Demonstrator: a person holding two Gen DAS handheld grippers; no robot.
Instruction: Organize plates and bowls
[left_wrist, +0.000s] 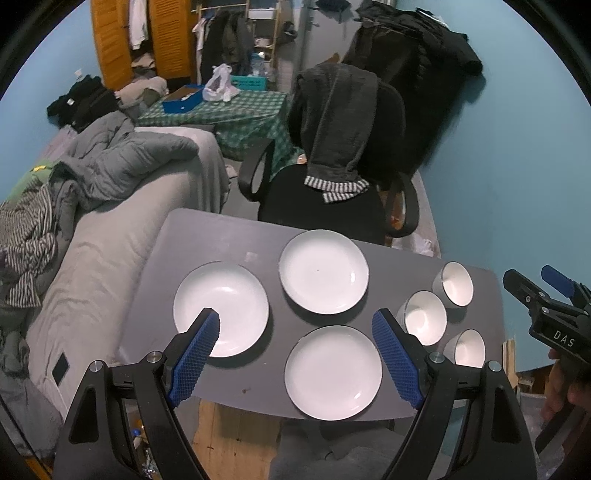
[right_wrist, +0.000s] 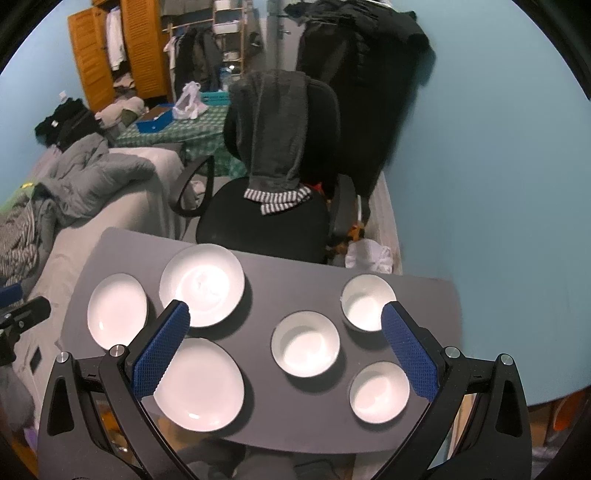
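A grey bed (left_wrist: 103, 266) heaped with a grey duvet (left_wrist: 125, 158) lies along the left side, just beside a small grey table (left_wrist: 229, 236). On the table's left half sit three white plates, apart from one another: the left plate (left_wrist: 221, 308), the far plate (left_wrist: 323, 271) and the near plate (left_wrist: 333, 372). The left gripper (left_wrist: 297, 317) hangs above them with its blue pads spread wide and nothing between them. To the right stand three white bowls: the middle bowl (right_wrist: 305, 343), the far bowl (right_wrist: 368, 302) and the near bowl (right_wrist: 379, 392). The right gripper (right_wrist: 284, 314) hangs over these, likewise spread and holding nothing. Behind the table stands a black office chair (right_wrist: 266, 221) draped with a grey towel (right_wrist: 275, 129).
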